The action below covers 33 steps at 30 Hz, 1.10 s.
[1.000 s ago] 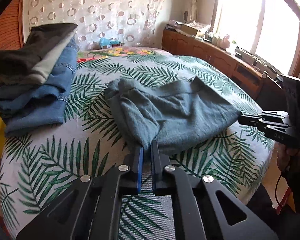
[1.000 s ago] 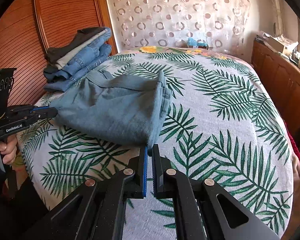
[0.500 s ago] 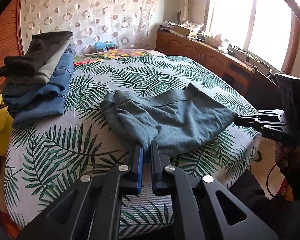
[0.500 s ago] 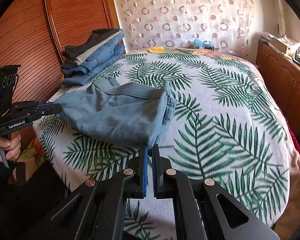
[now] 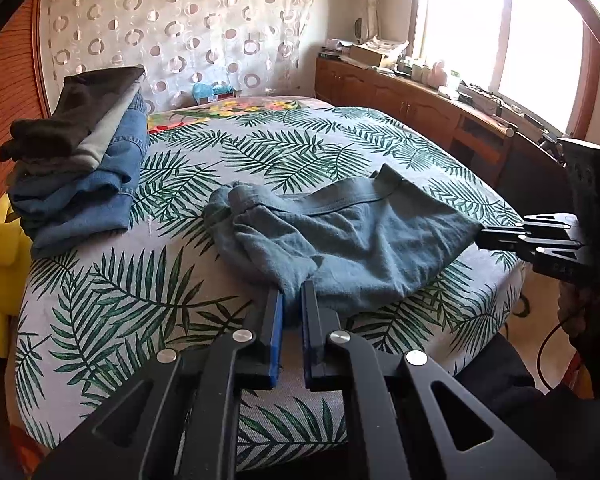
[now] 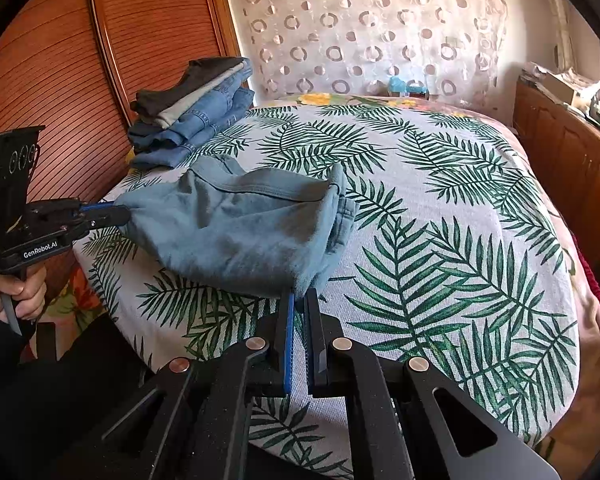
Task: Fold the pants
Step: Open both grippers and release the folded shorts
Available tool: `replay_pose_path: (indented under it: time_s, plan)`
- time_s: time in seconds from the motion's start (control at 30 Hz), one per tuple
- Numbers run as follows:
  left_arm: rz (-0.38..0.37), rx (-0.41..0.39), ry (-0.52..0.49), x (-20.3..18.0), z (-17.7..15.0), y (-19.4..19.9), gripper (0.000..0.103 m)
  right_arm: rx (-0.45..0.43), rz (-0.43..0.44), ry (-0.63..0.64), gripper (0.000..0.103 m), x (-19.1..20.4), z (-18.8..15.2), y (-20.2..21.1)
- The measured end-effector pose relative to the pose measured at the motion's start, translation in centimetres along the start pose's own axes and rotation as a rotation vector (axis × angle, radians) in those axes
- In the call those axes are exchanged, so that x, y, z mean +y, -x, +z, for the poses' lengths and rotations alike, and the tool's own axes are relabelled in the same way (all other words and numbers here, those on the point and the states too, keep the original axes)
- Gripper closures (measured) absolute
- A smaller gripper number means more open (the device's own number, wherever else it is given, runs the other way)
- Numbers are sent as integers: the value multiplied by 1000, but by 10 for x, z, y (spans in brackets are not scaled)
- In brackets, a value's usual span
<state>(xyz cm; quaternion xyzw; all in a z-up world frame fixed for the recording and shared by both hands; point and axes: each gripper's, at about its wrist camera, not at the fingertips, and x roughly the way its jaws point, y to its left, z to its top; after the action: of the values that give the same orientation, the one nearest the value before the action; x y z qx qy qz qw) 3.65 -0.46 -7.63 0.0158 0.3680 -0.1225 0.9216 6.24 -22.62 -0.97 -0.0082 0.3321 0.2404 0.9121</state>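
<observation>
Grey-blue pants (image 5: 340, 236) (image 6: 240, 232) lie folded over on the palm-leaf bedspread (image 5: 140, 280) (image 6: 440, 208), near its front edge. My left gripper (image 5: 292, 292) is shut on one near corner of the cloth, which rises a little toward its tips. The right gripper (image 6: 299, 294) is shut on the other near corner. Each gripper shows in the other's view, the right gripper (image 5: 482, 237) at the right of the left wrist view and the left gripper (image 6: 124, 213) at the left of the right wrist view, both clamping the cloth's outer corners.
A stack of folded jeans and dark clothes (image 5: 80, 168) (image 6: 192, 108) sits at the bed's far left, against a wooden headboard (image 6: 60, 80). A wooden sideboard (image 5: 420, 104) with clutter runs under the bright window. A yellow object (image 5: 0, 248) stands beside the bed.
Both grippers have pulled back toward the bed's front edge, dragging the pants with them away from the folded stack. Both grips are unchanged.
</observation>
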Motion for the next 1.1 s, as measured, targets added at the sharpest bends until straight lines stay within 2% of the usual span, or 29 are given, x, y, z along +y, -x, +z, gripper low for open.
replay_pose_path:
  time_s: [0.2, 0.27, 0.33, 0.4, 0.43, 0.6, 0.63, 0.67, 0.73, 0.77, 0.9, 0.97, 1.1]
  plan:
    - [6, 1, 9, -1, 3, 2, 91, -17, -1, 8, 100, 3, 1, 6]
    - [15, -6, 3, -2, 4, 4, 83, -21, -6, 14, 100, 5, 2, 9]
    - [11, -20, 3, -1, 4, 6, 71, -25, -7, 21, 99, 7, 3, 11]
    - [6, -28, 4, 0, 5, 8, 65, -27, -10, 25, 99, 7, 3, 12]
    - [10, -32, 4, 1, 5, 8, 56, -28, -12, 27, 99, 8, 4, 12]
    - [33, -19, 4, 5, 8, 1, 55, -39, -24, 32, 97, 8, 6, 15]
    - [43, -20, 4, 6, 9, -1, 52, -41, -28, 33, 96, 7, 6, 15]
    - [46, -22, 6, 8, 9, -3, 49, -42, -29, 32, 94, 7, 6, 16]
    - [32, -26, 30, 14, 11, -8, 24, -38, -33, 25, 86, 4, 7, 16]
    - [23, -29, 44, 16, 11, -10, 21, -36, -41, 23, 81, 3, 7, 15]
    - [32, -26, 62, 22, 16, -19, 21, -41, -42, 21, 68, 0, 13, 8]
    - [30, -19, 69, 26, 20, -26, 21, -45, -46, 20, 56, -1, 17, 3]
    - [25, -10, 84, 33, 27, -39, 20, -37, -45, 13, 53, -3, 27, -17]
